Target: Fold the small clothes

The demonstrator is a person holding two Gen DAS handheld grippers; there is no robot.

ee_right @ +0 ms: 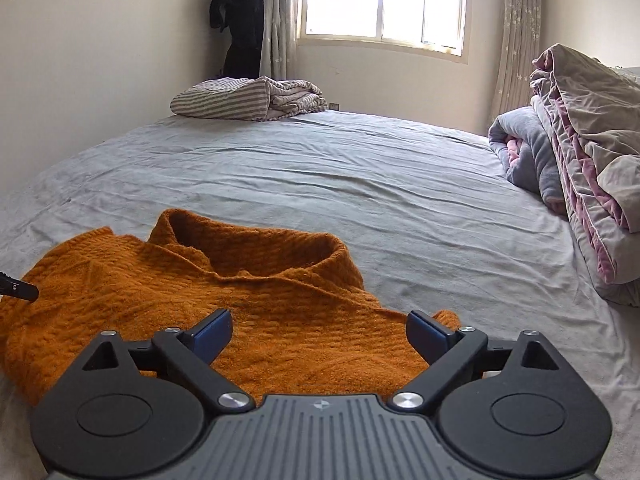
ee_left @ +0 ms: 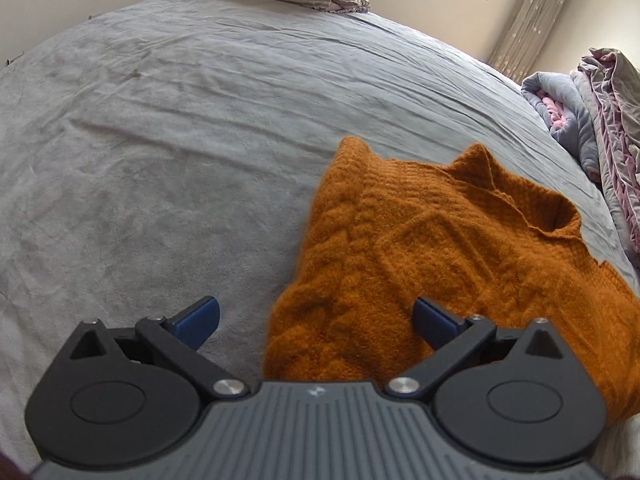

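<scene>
An orange knitted sweater point(ee_left: 432, 264) lies bunched on the grey bed sheet point(ee_left: 180, 140), its roll collar point(ee_left: 560, 216) toward the far right. My left gripper point(ee_left: 316, 320) hovers over the sweater's left edge, jaws wide apart, nothing between the blue pads. In the right wrist view the same sweater point(ee_right: 208, 292) lies in the lower left, collar point(ee_right: 256, 248) facing away. My right gripper point(ee_right: 319, 334) stands open above its near right part, holding nothing. A black tip of the left gripper point(ee_right: 18, 286) shows at the left edge.
A striped folded blanket point(ee_right: 244, 98) lies at the bed's far end below a window point(ee_right: 382, 0). A heap of grey and pink quilts point(ee_right: 580, 168) fills the right side. Dark clothing point(ee_right: 240, 20) hangs in the corner. Bare sheet point(ee_right: 360, 168) stretches beyond the sweater.
</scene>
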